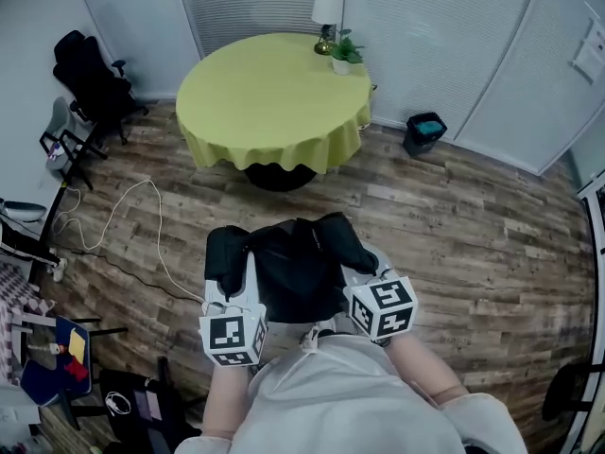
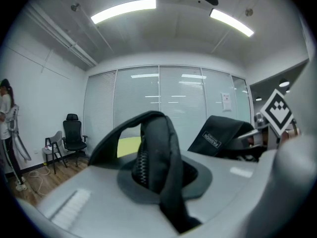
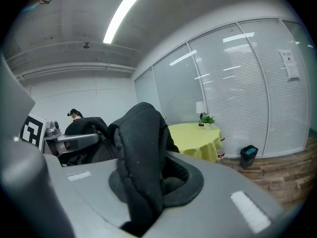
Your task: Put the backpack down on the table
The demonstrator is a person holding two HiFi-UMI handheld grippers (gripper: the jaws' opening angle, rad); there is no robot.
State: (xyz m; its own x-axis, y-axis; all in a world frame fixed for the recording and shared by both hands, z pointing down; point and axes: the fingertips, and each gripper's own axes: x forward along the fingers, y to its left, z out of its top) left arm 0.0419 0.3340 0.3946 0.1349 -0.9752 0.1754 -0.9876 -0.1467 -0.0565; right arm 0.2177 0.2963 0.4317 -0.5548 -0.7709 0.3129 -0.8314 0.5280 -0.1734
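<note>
Black office chair (image 1: 90, 78), white cable (image 1: 158, 218), dark bin (image 1: 424, 132), lamp (image 1: 327, 9), potted plant (image 1: 345, 53), wood floor (image 1: 473, 235)

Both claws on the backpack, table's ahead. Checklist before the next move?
1. Left claw shut on a fold of the backpack: ok.
2. Right claw shut on the backpack: ok.
3. Backpack hangs between both claws, off the floor: ok.
4. Backpack over the table: not ok, the table is further ahead.
5. Landing spot: near side of the table is bare, lamp and plant sit at the far edge: ok.
6. Path: cable lies off to the left: ok.
</note>
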